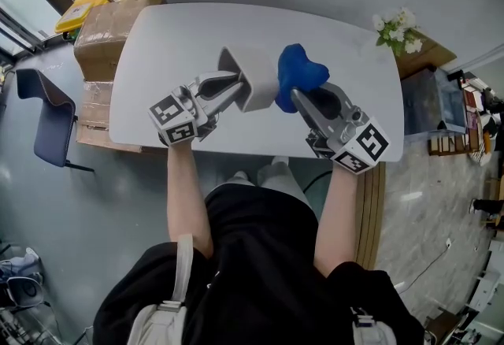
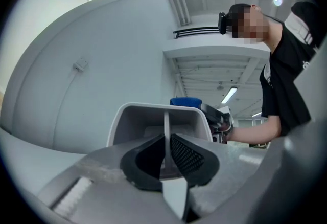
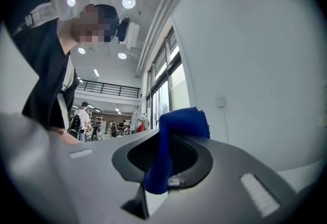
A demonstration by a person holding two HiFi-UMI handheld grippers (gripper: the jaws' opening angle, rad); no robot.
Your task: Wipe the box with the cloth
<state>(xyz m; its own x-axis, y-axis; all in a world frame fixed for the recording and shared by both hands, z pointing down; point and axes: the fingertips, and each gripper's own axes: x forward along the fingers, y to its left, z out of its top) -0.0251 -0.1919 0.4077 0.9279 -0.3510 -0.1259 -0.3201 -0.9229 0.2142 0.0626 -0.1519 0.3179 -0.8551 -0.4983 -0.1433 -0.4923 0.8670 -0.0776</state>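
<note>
A light grey open box (image 1: 250, 77) is held above the white table (image 1: 157, 44), tipped on its side. My left gripper (image 1: 238, 87) is shut on the box's thin wall, which shows between the black pads in the left gripper view as the box (image 2: 153, 120) with my left gripper (image 2: 167, 159) clamped on its rim. A blue cloth (image 1: 298, 76) bunches against the box's right side. My right gripper (image 1: 298, 98) is shut on it. In the right gripper view the cloth (image 3: 171, 136) hangs out between the pads of my right gripper (image 3: 163, 159).
Cardboard boxes (image 1: 102, 28) stand at the table's left end, with a dark chair (image 1: 47, 119) beside them. White flowers (image 1: 398, 30) sit at the far right corner. A storage bin (image 1: 431, 103) is on the floor to the right.
</note>
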